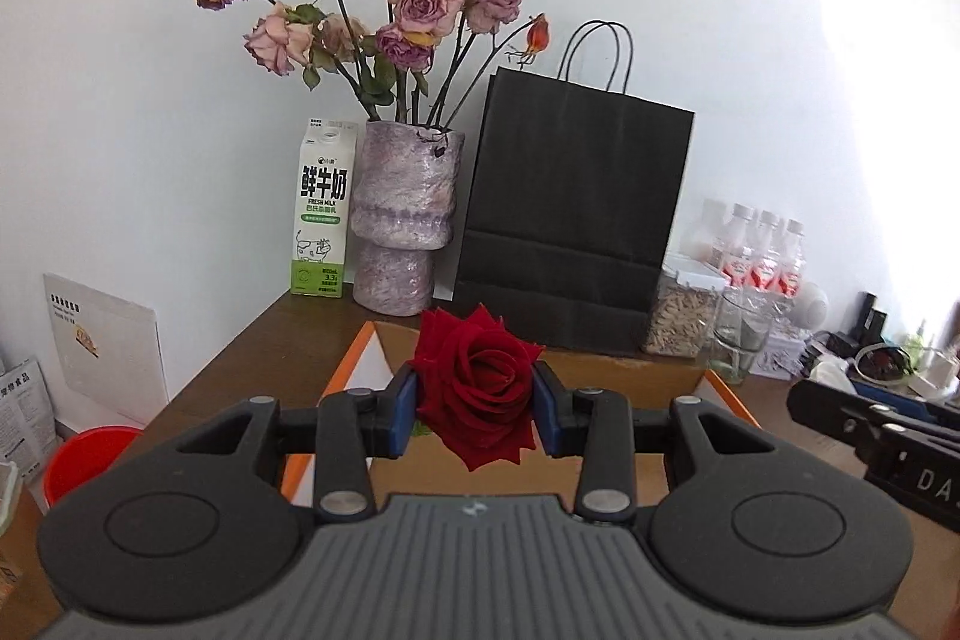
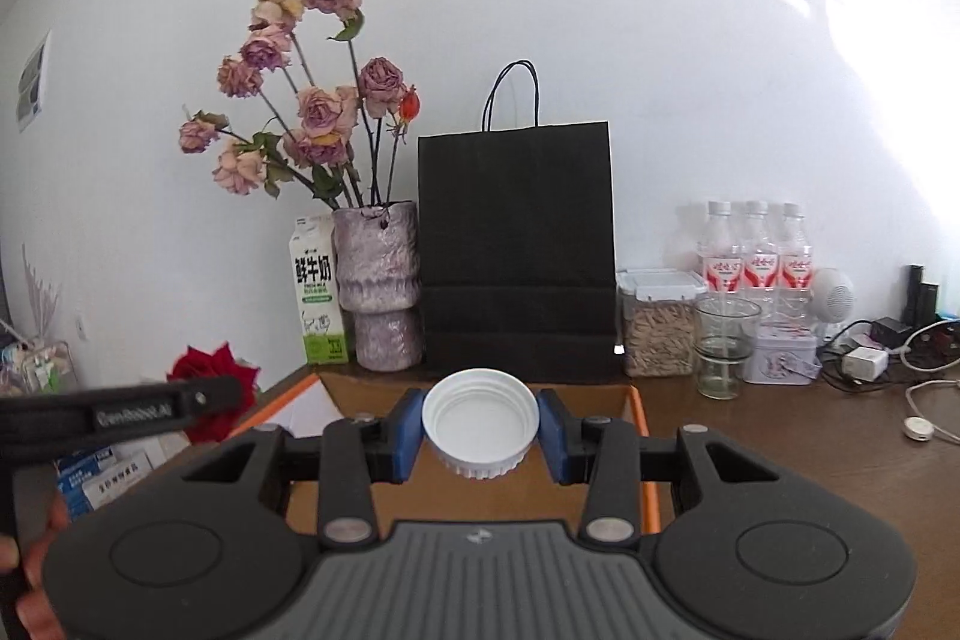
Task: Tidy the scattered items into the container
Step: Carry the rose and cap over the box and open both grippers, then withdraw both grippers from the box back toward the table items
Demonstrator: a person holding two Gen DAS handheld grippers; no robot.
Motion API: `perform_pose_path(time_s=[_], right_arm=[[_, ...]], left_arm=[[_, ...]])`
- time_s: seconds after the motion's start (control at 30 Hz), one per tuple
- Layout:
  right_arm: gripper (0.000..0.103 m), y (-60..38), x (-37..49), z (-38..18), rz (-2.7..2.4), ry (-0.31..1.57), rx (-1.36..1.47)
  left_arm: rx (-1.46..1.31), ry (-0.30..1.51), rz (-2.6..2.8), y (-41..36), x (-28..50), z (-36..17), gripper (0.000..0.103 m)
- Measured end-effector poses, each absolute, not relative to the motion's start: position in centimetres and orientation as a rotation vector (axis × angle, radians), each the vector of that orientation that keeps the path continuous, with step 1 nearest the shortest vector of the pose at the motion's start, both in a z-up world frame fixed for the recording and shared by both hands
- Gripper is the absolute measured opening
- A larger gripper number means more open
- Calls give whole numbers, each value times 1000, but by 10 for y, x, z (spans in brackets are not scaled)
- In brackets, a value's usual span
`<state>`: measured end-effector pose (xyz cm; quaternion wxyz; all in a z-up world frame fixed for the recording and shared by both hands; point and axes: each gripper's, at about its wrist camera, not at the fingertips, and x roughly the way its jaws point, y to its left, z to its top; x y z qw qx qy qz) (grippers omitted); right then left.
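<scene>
A brown wooden counter (image 2: 780,436) runs along a white wall, carrying a milk carton (image 1: 322,208), a vase of dried roses (image 1: 405,214), a black paper bag (image 1: 570,214) and water bottles (image 2: 756,256). An open cardboard box (image 2: 637,412) sits in front. The left tongs (image 1: 474,409) pinch a red rose (image 1: 480,388) above the box. The right tongs (image 2: 480,433) clamp a white lid (image 2: 480,415), level over the box.
</scene>
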<state>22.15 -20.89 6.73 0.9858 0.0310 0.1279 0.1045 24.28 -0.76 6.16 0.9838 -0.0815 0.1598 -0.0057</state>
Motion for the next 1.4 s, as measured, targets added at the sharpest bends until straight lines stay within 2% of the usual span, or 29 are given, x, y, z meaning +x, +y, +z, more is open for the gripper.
perform_pose_path(time_s=[0.23,0.67,0.7,0.73,0.77,0.8,0.83,1.4], right_arm=[[39,-206,266,26,194,347,71],[39,-196,269,7,199,401,50],[39,-196,268,7,200,398,51],[40,-196,267,7,201,394,53],[58,-196,266,7,201,391,55],[91,-196,266,6,194,391,55],[103,-197,264,6,184,382,52],[103,-197,254,12,166,343,49]], left_arm=[[-118,408,31,-10,280,18,39],[-100,425,16,-12,274,14,41],[-97,420,22,-12,273,15,50],[-93,416,31,-13,271,16,75],[-88,409,46,-14,268,17,91],[-81,387,63,-15,265,18,103],[-73,355,78,-16,260,20,103],[-62,342,99,-17,253,24,103]])
